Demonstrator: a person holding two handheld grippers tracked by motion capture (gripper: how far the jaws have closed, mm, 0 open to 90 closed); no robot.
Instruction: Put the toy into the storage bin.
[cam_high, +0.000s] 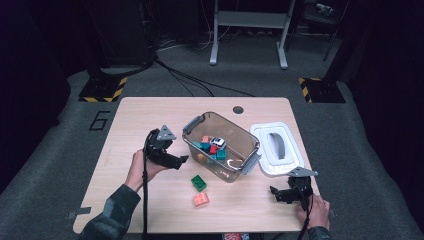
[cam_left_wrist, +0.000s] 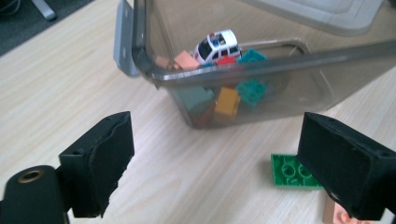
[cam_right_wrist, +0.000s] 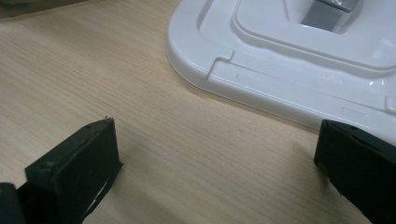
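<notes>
The left claw (cam_high: 183, 159) stood wide open with nothing between its jaws, hovering just beside the near-left wall of the clear bin (cam_high: 192, 150) and aimed at it. The bin lay on the table (cam_high: 135, 110) with its long axis running diagonally, from far-left to near-right, grey latches at both ends. Inside lay coloured blocks and a white toy car (cam_left_wrist: 217, 45), its nose pointing toward the bin's near corner in the left gripper view. A green block (cam_high: 198, 182) and a pink block (cam_high: 201, 199) lay on the table just near of the bin. The right claw (cam_high: 273, 191) rested open and empty near the white lid (cam_high: 265, 131).
</notes>
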